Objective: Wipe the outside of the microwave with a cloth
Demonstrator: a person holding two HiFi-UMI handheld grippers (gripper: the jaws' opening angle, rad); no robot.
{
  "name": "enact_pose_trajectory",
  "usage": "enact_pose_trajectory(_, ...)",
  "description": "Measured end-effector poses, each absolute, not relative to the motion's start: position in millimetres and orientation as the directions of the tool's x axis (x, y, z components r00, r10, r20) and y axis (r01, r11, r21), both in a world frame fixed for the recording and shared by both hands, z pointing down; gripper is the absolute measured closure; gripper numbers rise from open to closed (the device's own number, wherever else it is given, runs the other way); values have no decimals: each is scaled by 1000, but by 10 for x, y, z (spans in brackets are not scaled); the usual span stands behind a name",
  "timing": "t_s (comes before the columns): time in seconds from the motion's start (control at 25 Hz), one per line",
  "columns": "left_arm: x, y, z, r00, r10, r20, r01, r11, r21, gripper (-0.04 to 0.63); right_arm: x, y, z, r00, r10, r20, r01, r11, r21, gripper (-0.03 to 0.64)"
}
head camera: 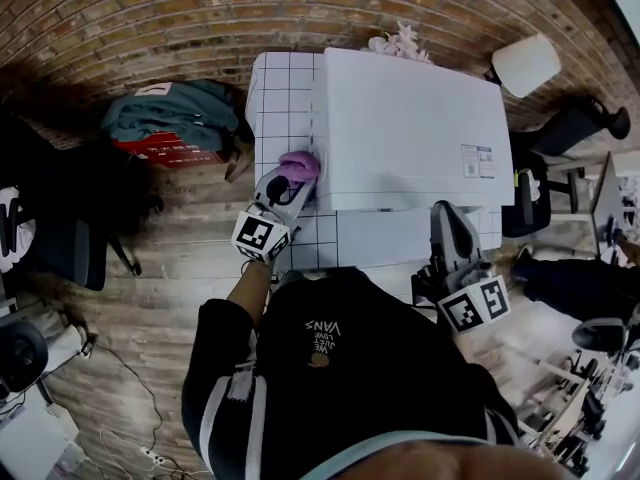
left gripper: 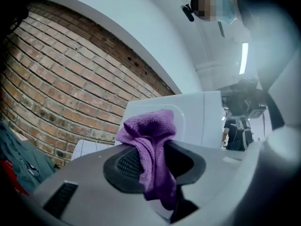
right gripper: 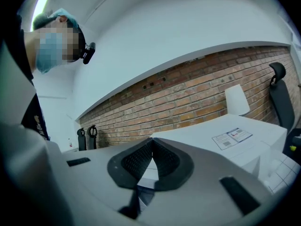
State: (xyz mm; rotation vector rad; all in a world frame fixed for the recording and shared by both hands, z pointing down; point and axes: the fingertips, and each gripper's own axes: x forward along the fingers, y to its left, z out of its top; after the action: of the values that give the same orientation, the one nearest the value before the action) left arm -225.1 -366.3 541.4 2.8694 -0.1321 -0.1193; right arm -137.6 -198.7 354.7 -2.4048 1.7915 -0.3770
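Observation:
The white microwave [head camera: 410, 128] stands on a white tiled table [head camera: 275, 98], seen from above in the head view. My left gripper [head camera: 288, 183] is shut on a purple cloth [head camera: 299, 166], and the cloth rests against the microwave's left side near its front corner. In the left gripper view the purple cloth [left gripper: 153, 147] hangs out between the jaws, with the microwave [left gripper: 193, 114] just behind it. My right gripper [head camera: 447, 230] is at the microwave's front right, its jaws shut with nothing between them; in the right gripper view [right gripper: 151, 160] the microwave top [right gripper: 225, 131] lies ahead.
A brick wall [head camera: 200, 8] runs behind the table. Teal fabric on a red box [head camera: 170, 118] lies on the wooden floor at the left. A white lamp shade [head camera: 526, 64] and a black chair [head camera: 580, 123] are at the right. A white flower [head camera: 400, 43] sits behind the microwave.

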Motion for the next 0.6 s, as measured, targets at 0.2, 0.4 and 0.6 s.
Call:
enact_pose_trajectory(0.2, -1837, -4177, 5450, 988, -134, -77, -108, -955, 275, 466, -1272, -1832, 3540, 323, -937, 136, -908, -347, -236, 617)
enact_pose_trajectory(0.4, -1434, -4689, 5507, 985, -167, -54, -146, -950, 277, 466, -1151, -1690, 3565, 378, -913, 155, -885, -405, -229, 618)
enact_pose_trajectory(0.6, -1150, -5052, 5564, 980, -195, -25, -180, -941, 286, 466, -1052, -1587, 3567, 418, -893, 168, -866, -448, -222, 618)
